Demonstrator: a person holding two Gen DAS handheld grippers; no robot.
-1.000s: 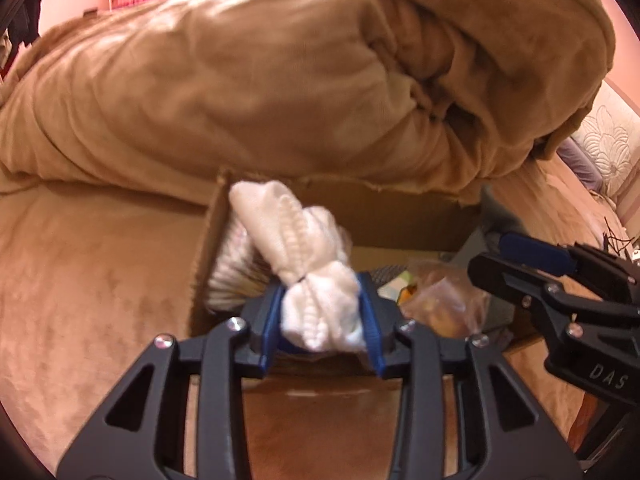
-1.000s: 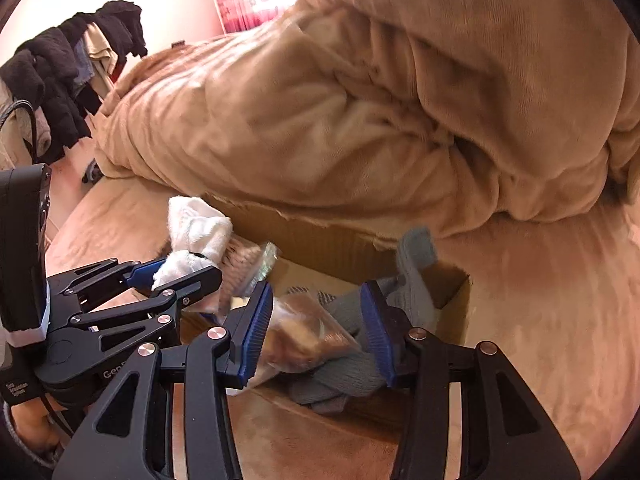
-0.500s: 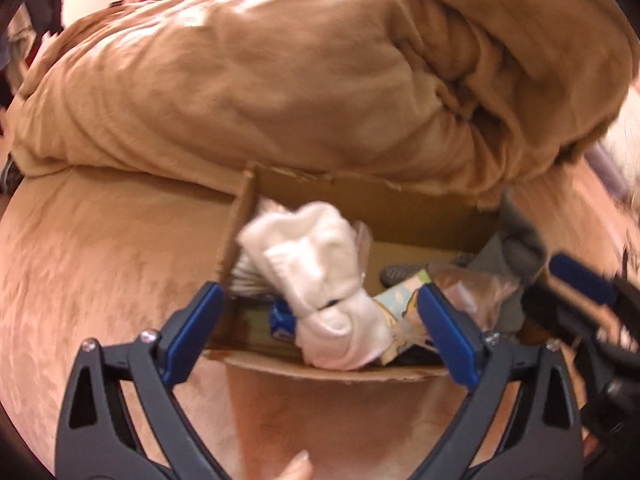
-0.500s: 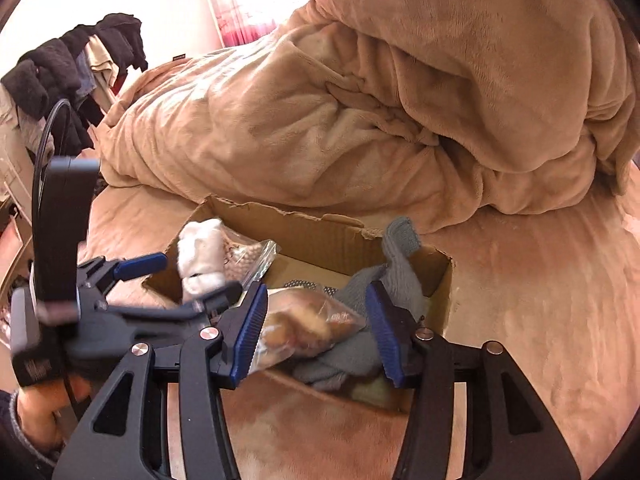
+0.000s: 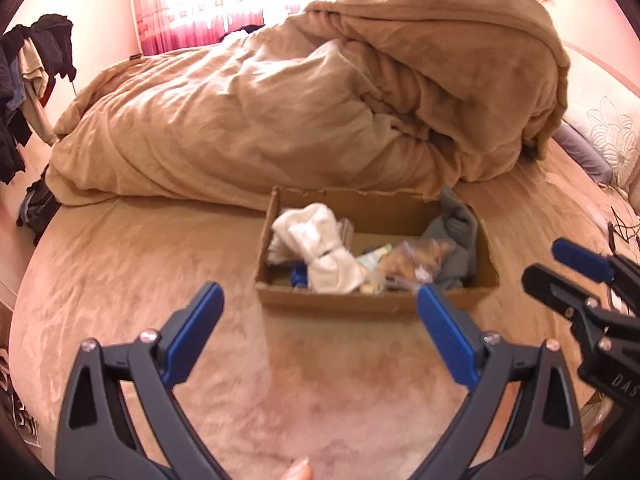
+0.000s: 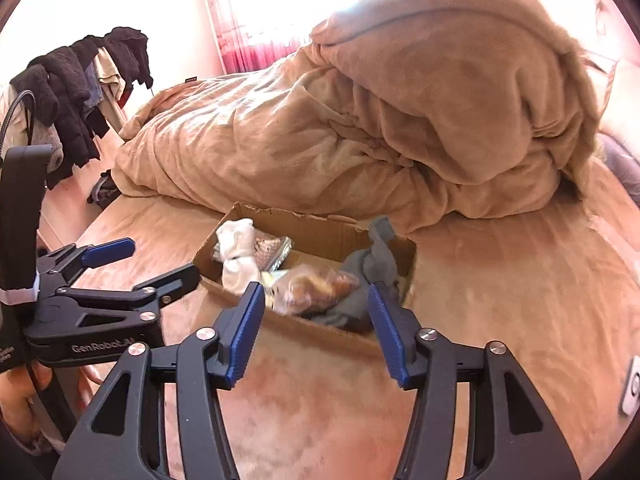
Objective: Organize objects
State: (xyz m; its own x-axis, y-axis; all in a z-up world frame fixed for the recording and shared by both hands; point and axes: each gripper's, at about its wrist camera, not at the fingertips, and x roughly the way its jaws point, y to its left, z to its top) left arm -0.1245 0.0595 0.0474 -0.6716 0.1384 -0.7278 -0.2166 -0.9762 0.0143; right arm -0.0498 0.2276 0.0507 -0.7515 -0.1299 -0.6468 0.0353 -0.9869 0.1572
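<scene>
A cardboard box (image 5: 376, 307) (image 6: 316, 328) sits on the bed. In it lie a white sock bundle (image 5: 320, 248) (image 6: 238, 252), a clear bag of brown food (image 5: 416, 258) (image 6: 316, 286), a grey garment (image 5: 456, 236) (image 6: 374, 258) and some packets. My left gripper (image 5: 318, 312) is open and empty, held back in front of the box. My right gripper (image 6: 316, 308) is open and empty, just in front of the box's near edge. The left gripper also shows in the right wrist view (image 6: 148, 262).
A big tan duvet (image 5: 320, 100) (image 6: 380, 112) is heaped behind the box. The tan bed cover (image 5: 160, 272) spreads around it. Dark clothes (image 6: 80, 80) hang at the left. A pillow (image 5: 608, 136) lies at the right. A small white device (image 6: 631, 392) lies at the far right.
My left gripper opened, let the white sock bundle drop into the box and pulled back. My right gripper also drew back from the box, open.
</scene>
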